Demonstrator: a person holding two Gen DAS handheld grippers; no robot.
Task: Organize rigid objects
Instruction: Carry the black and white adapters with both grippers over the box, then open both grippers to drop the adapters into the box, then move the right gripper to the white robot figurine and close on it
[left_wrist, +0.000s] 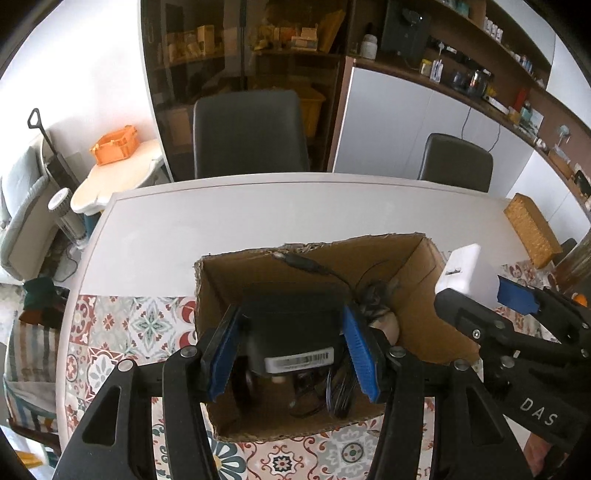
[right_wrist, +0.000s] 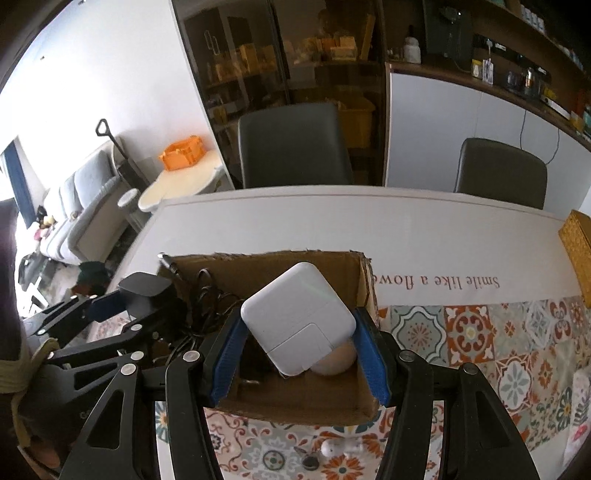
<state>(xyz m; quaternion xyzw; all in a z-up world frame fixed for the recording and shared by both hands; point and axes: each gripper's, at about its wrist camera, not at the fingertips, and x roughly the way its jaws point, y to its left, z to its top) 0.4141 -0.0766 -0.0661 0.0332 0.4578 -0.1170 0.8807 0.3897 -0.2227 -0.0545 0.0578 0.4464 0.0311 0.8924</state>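
Observation:
An open cardboard box (left_wrist: 424, 295) stands on the table, with black cables (left_wrist: 373, 291) and a beige round object (right_wrist: 334, 360) inside. My left gripper (left_wrist: 291, 332) is shut on a black power brick (left_wrist: 291, 328) with a white barcode label, held over the box's left half. My right gripper (right_wrist: 299, 332) is shut on a white square charger (right_wrist: 297, 317), held over the box's (right_wrist: 365, 295) right half. The right gripper also shows in the left wrist view (left_wrist: 476, 295), and the left gripper in the right wrist view (right_wrist: 122, 299).
The white table (left_wrist: 258, 218) has a patterned tile mat (right_wrist: 480, 332) under the box. A woven yellow box (left_wrist: 532, 229) sits at the far right. Small items (right_wrist: 332, 448) lie on the mat in front of the box. Two dark chairs (left_wrist: 251, 133) stand behind the table.

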